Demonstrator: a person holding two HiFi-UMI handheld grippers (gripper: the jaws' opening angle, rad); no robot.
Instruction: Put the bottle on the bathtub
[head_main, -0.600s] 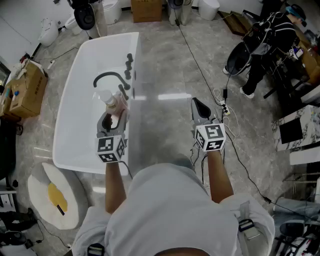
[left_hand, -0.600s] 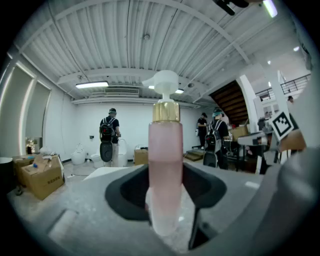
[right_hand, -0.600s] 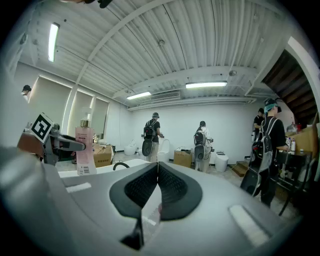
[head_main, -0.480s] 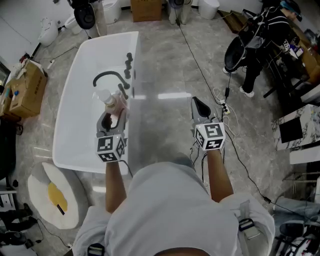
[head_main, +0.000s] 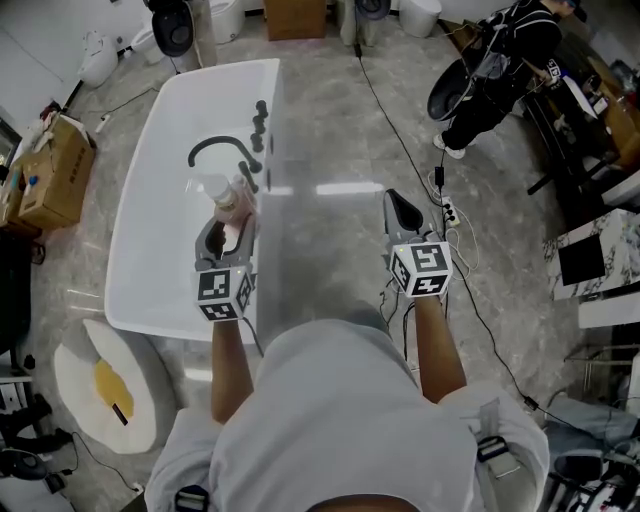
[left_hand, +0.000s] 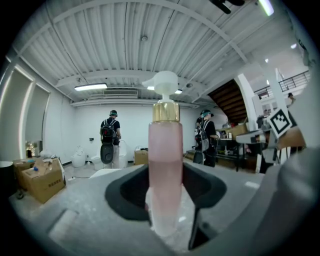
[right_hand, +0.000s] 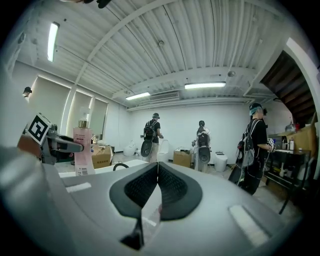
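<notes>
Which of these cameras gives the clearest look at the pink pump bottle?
The left gripper view: the bottle fills the frame, held upright in the left gripper, pump and gold collar clear. The head view shows it small from above, over the bathtub. The right gripper view shows it tiny at the far left.

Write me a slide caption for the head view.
Left gripper holds a pink pump bottle upright over the white bathtub; the right gripper, shut and empty, hovers above the floor.

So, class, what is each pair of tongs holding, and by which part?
The left tongs grip the pink pump bottle by its body, below the pump. The right tongs are shut and hold nothing.
</notes>
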